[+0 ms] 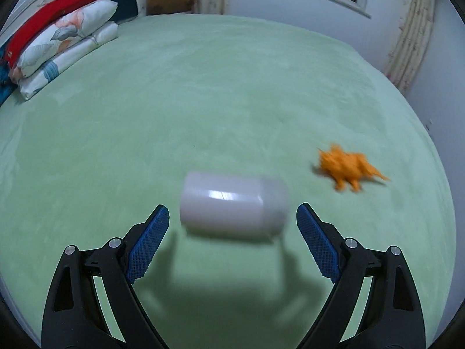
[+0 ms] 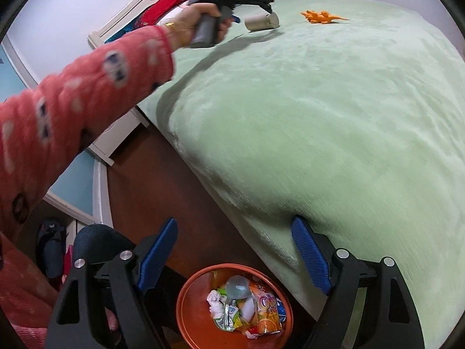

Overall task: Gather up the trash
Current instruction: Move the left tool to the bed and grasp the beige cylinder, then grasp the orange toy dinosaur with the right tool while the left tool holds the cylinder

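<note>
A white plastic bottle (image 1: 234, 208) lies on its side on the green bed (image 1: 221, 93), blurred by motion. My left gripper (image 1: 232, 215) is open, its blue pads on either side of the bottle's near end, not touching it. In the right wrist view the bottle (image 2: 261, 22) lies far off beside the left gripper (image 2: 255, 5). My right gripper (image 2: 234, 232) is open and empty above the orange trash bin (image 2: 186, 299), which holds wrappers and crumpled paper.
An orange toy dinosaur (image 1: 348, 167) lies right of the bottle; it also shows in the right wrist view (image 2: 321, 16). Pillows (image 1: 61, 43) are stacked at the headboard. A brown floor (image 2: 162, 180) runs beside the bed. Shoes (image 2: 51, 247) sit at lower left.
</note>
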A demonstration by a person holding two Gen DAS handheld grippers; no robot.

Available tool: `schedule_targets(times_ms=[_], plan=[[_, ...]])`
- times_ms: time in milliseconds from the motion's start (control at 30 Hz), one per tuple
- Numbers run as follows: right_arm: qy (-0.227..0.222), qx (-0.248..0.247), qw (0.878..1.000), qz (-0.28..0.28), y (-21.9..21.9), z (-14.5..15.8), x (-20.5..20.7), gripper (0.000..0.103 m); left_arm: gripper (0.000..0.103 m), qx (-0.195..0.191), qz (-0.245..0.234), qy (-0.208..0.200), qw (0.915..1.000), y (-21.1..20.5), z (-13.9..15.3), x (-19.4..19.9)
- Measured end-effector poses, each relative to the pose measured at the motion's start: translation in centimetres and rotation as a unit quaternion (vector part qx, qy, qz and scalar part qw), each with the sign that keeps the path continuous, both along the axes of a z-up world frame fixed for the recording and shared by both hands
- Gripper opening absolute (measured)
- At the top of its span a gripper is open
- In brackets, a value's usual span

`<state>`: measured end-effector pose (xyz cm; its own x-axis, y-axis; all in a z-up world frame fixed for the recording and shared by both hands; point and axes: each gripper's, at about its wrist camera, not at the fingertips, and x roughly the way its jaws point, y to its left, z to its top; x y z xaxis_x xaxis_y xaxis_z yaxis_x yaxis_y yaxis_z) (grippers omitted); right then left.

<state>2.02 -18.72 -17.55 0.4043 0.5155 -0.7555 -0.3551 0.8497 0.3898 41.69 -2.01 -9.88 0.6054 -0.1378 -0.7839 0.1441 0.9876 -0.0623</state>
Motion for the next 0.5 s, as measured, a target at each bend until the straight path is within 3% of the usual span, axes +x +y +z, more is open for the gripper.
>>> schedule_targets(times_ms=[100, 167, 267, 500], plan=[[0.007, 0.009, 1.0, 0.005, -0.2, 0.1, 0.4, 0.08, 0.087, -0.015, 0.01, -0.005, 0.9998, 0.1, -0.3, 1.0], [0.017, 0.022, 1.0, 0.007, -0.5, 0.2, 0.8, 0.08, 0.077, -0.023, 0.002, -0.002, 0.9997, -0.1, -0.4, 0.8], [0.037, 0.064, 0.997, 0.016, -1.0, 1.0, 1.4, 0.08, 0.077, 0.0, -0.011, -0.007, 0.9999, -0.6, -0.3, 0.7], [-0.022, 0.09, 0.995, 0.03, -2.0, 5.8, 1.8, 0.08, 0.077, -0.023, -0.02, -0.011, 0.9995, 0.2, 0.7, -0.1]])
